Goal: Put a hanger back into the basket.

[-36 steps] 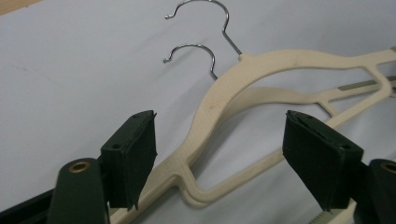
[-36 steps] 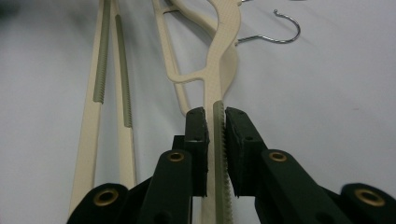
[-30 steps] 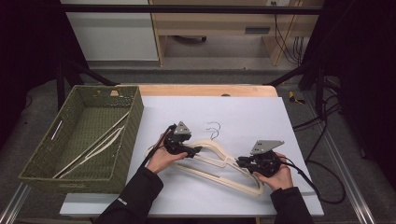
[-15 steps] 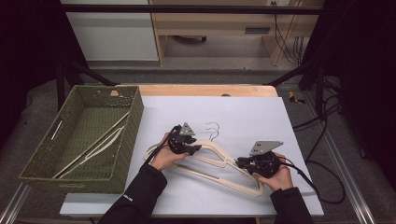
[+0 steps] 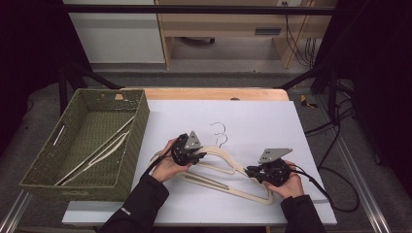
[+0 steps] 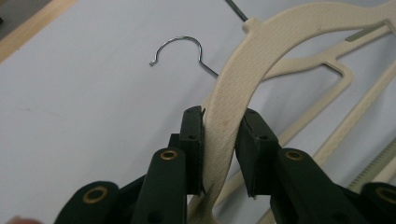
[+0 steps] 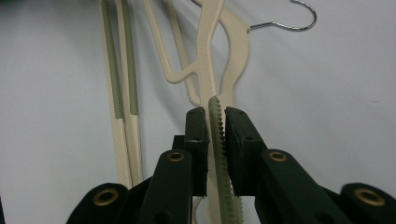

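Left claw (image 6: 219,140): jaws have just been closing, and they now pinch the curved shoulder of the top cream plastic coat hanger (image 6: 261,51), one pad on each flat face, so the arm cannot twist when lifted. Right claw (image 7: 215,140): clamped on the opposite shoulder of that hanger, where the grey-green ribbed anti-slip strip (image 7: 219,154) runs between the pads; I judge the ribs give extra bite there. Holding both ends keeps the hanger level and lets me peel it off the second cream plastic hanger (image 7: 123,107) lying just under and beside it. Ahead of the left claw the two thin steel wire hooks (image 6: 182,49) point away from me, clear of the jaws, so they should not snag. Everything rests on the white table sheet (image 5: 252,116). Well out to the left of the left claw (image 5: 187,151) stands the olive woven rectangular basket (image 5: 141,121), with a similar pale hanger (image 5: 97,153) lying inside; I take this as the destination. Next move, as I judge it: lift both ends together, then swing left over the basket rim.
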Tool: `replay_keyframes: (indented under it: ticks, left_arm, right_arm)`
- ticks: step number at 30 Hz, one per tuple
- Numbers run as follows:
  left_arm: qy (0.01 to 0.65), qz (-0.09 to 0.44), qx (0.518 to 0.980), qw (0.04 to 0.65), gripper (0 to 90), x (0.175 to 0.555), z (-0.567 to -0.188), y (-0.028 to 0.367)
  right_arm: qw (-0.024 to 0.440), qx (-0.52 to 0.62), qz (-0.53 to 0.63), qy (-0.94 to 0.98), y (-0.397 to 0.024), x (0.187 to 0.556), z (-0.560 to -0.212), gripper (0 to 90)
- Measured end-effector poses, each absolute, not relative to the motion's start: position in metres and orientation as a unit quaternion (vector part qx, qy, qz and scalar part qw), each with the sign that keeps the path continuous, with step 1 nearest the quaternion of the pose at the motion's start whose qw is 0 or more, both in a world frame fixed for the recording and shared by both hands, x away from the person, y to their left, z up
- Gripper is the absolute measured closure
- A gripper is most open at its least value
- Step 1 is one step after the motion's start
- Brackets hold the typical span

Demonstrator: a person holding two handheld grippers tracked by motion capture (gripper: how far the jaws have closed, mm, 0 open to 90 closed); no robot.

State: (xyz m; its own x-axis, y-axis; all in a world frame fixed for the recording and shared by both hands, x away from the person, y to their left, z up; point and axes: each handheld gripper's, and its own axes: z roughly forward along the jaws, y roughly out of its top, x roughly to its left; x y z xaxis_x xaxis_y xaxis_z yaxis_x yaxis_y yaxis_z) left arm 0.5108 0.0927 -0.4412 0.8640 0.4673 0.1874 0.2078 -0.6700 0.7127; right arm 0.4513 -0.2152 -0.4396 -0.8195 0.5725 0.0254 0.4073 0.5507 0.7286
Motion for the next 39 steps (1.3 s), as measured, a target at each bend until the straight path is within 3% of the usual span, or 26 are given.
replay_keyframes:
  ticks: [5,8,12,16,22,25,29,32,39]
  left_arm:
    - [0.181,0.189,0.893,0.366,73.8,0.503,-0.441,0.095]
    - [0.177,0.194,0.892,0.369,74.1,0.498,-0.439,0.096]
    - [0.174,0.198,0.891,0.369,74.3,0.490,-0.436,0.094]
    - [0.170,0.202,0.890,0.373,74.5,0.482,-0.433,0.093]
    - [0.167,0.206,0.887,0.379,74.7,0.472,-0.429,0.096]
    - [0.165,0.201,0.888,0.379,74.7,0.469,-0.429,0.096]
    - [0.169,0.195,0.888,0.381,74.7,0.466,-0.431,0.097]
    - [0.176,0.176,0.885,0.394,73.7,0.464,-0.427,0.101]
    - [0.189,0.138,0.863,0.447,43.8,0.447,-0.409,0.121]
  right_arm:
    - [0.096,0.285,0.393,0.869,-0.218,0.451,-0.440,76.5]
    - [0.084,0.285,0.419,0.858,-0.217,0.452,-0.437,67.0]
    - [0.101,0.291,0.457,0.834,-0.209,0.455,-0.425,46.3]
    - [0.102,0.287,0.467,0.830,-0.191,0.462,-0.416,42.7]
    - [0.082,0.285,0.442,0.847,-0.161,0.477,-0.423,49.6]
    - [0.072,0.281,0.437,0.852,-0.156,0.480,-0.427,57.2]
    - [0.033,0.268,0.432,0.860,-0.151,0.482,-0.431,78.2]
    - [0.019,0.260,0.437,0.861,-0.153,0.480,-0.429,79.7]
    - [-0.022,0.234,0.457,0.858,-0.156,0.468,-0.418,83.6]
